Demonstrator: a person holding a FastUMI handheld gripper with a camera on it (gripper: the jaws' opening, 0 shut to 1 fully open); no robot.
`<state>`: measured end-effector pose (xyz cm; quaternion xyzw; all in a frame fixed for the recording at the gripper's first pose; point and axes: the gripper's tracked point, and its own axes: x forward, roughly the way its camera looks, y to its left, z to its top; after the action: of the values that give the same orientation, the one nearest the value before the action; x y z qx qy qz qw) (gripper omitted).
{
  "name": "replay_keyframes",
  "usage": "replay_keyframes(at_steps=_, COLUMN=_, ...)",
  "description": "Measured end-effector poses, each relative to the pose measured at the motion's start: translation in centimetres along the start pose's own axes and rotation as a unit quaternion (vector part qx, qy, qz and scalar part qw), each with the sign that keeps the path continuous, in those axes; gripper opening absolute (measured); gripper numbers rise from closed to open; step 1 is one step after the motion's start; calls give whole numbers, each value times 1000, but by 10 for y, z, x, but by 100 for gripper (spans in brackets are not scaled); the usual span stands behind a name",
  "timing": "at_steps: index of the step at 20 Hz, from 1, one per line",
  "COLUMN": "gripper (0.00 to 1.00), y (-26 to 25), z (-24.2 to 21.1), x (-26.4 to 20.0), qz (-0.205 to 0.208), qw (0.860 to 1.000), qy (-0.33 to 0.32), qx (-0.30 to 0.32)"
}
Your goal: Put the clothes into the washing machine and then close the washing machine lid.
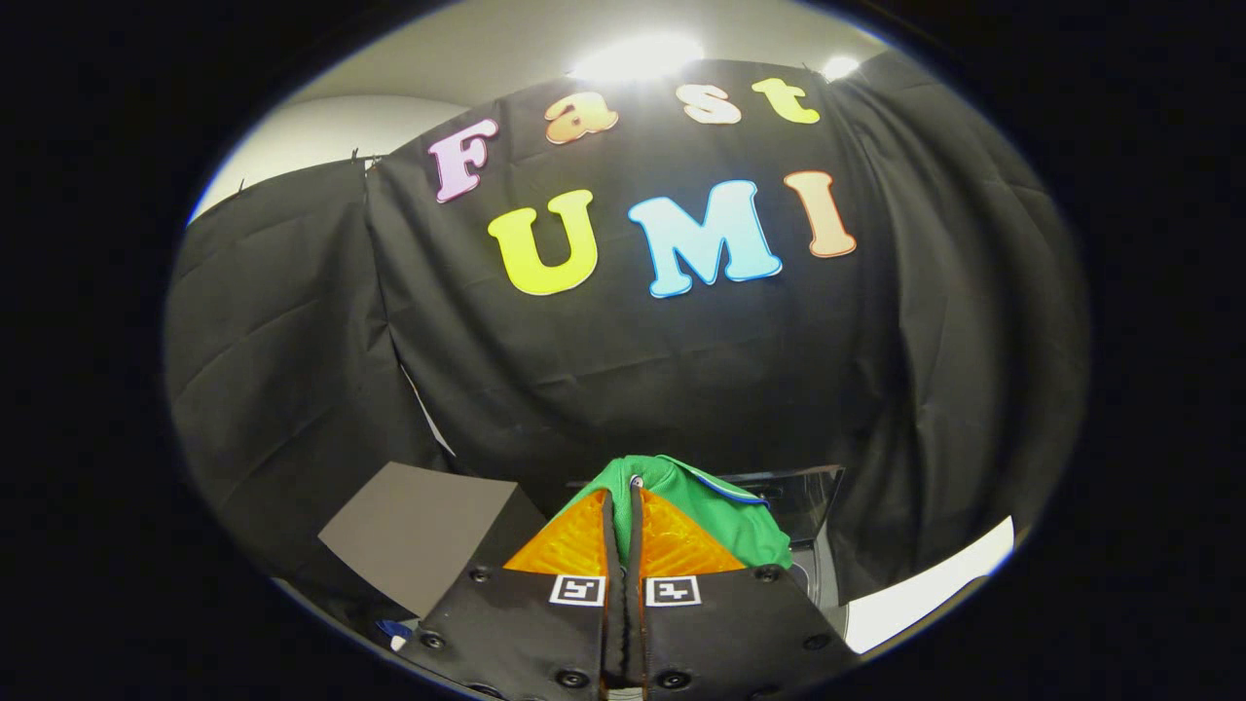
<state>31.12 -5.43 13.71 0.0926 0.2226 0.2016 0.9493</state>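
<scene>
A dark glossy washing machine lid (pixel 793 497) stands just beyond the level hand-held gripper (pixel 623 497), whose fingers pinch a green fabric garment (pixel 730 521).

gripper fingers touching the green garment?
Touching. Gripper view: the gripper is nearly closed, both fingers pinching a fold of the green garment, which bunches up around their tips.

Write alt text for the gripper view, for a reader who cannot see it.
The hand-held gripper is shut on a green garment, lifted before the booth's black cloth wall. Behind the garment sits a dark, glossy machine part, and a grey panel lies to one side.
</scene>
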Motion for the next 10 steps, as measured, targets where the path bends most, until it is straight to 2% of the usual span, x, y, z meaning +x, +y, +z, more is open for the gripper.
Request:
replay_keyframes(at_steps=6, gripper=1, y=-35, z=-59, x=34, qz=-28, qw=999, qy=43, qx=-5)
replay_keyframes(at_steps=10, gripper=1, y=-41, z=-110, x=63, qz=-22, qw=996, qy=85, qx=-29)
